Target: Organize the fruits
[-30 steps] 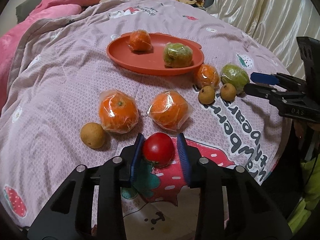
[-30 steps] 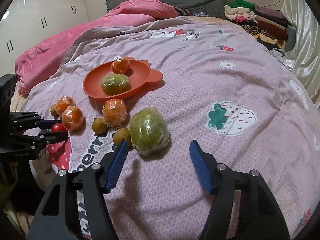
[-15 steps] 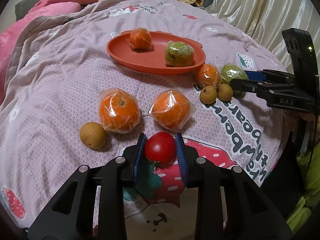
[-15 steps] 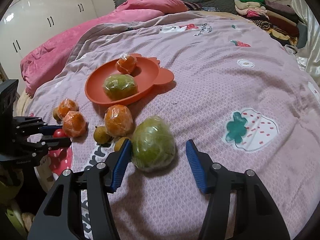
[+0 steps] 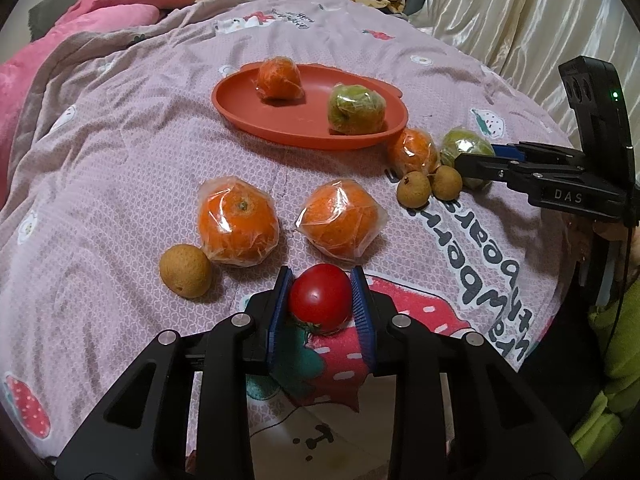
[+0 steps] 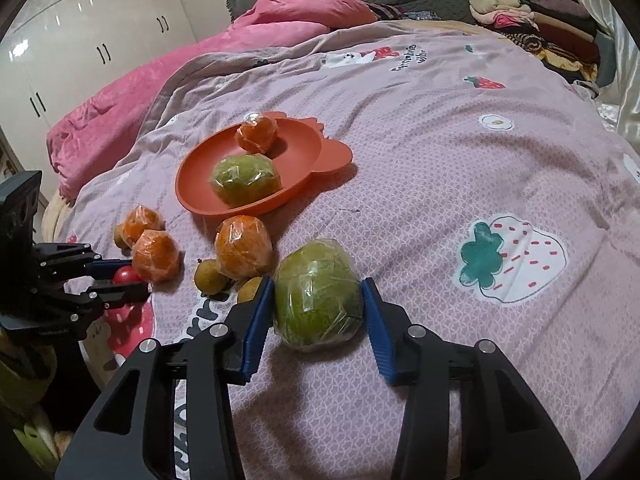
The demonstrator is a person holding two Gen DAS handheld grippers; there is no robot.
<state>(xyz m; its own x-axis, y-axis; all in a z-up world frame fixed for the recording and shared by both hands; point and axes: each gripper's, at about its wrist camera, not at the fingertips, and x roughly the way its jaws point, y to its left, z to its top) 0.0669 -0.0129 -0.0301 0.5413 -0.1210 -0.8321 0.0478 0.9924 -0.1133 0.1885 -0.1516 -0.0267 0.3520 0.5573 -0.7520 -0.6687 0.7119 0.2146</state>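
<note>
My left gripper [image 5: 322,276] is shut on a small red tomato [image 5: 320,298] that rests on the pink blanket near the bed's edge. My right gripper [image 6: 317,284] is closing on a plastic-wrapped green fruit [image 6: 316,304], and both blue pads touch its wrap. The orange plate [image 5: 256,120] lies further back and holds a wrapped orange [image 5: 279,79] and a wrapped green fruit [image 5: 356,108]. Three more wrapped oranges [image 5: 238,220] [image 5: 340,220] [image 5: 412,150] and three small brown fruits [image 5: 186,270] [image 5: 414,194] [image 5: 446,182] lie loose on the blanket.
The bed's edge runs just below both grippers. A pink quilt [image 6: 200,64] is bunched at the far left, and folded clothes [image 6: 532,20] are stacked at the far right. White wardrobe doors [image 6: 80,40] stand beyond the bed. A person's green sleeve [image 5: 600,400] shows at the right.
The left jaws drew in onto the tomato. The right gripper moved forward around the green fruit and its jaws narrowed until the pads met the wrap.
</note>
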